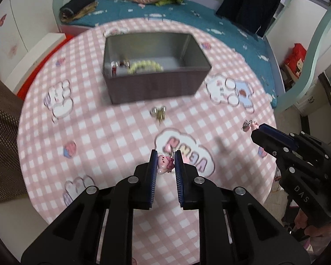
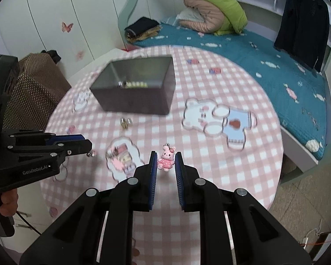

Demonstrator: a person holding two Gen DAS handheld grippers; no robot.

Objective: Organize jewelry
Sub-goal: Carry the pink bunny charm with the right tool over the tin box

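We've got one charm per gripper, both lined up short of the grey box (image 1: 156,84), which sits at the far side of the pink checked table (image 1: 99,132), so this reads as a paired carry toward the box. Left gripper (image 1: 165,162): jaws narrow, the pink pig-like charm (image 1: 164,164) sits between the blue pads (image 1: 152,172); it touches the left pad, and a thin gap shows on the right, so we can't confirm a firm clamp from this view. In the right wrist view that same gripper looks nearly closed with the charm poking out at its tip. Right gripper (image 2: 166,162): jaws narrow as well, pink bunny charm (image 2: 165,160) between the pads, its small metal loop pointing far; gaps show on both sides, so whether it's pinched or only framed over the table we can't tell. The box already holds a yellow-green bead bracelet (image 1: 145,66) and some small metal bits at its left end, which fits it being the drop target. A small gold-and-silver piece (image 1: 158,113) lies on the cloth just near of the box, between box and grippers, not yet collected. Both views are motion-blurred, so fine contact is unclear. Risk as we judge it: the charms are small and glossy and could slip from the pads.
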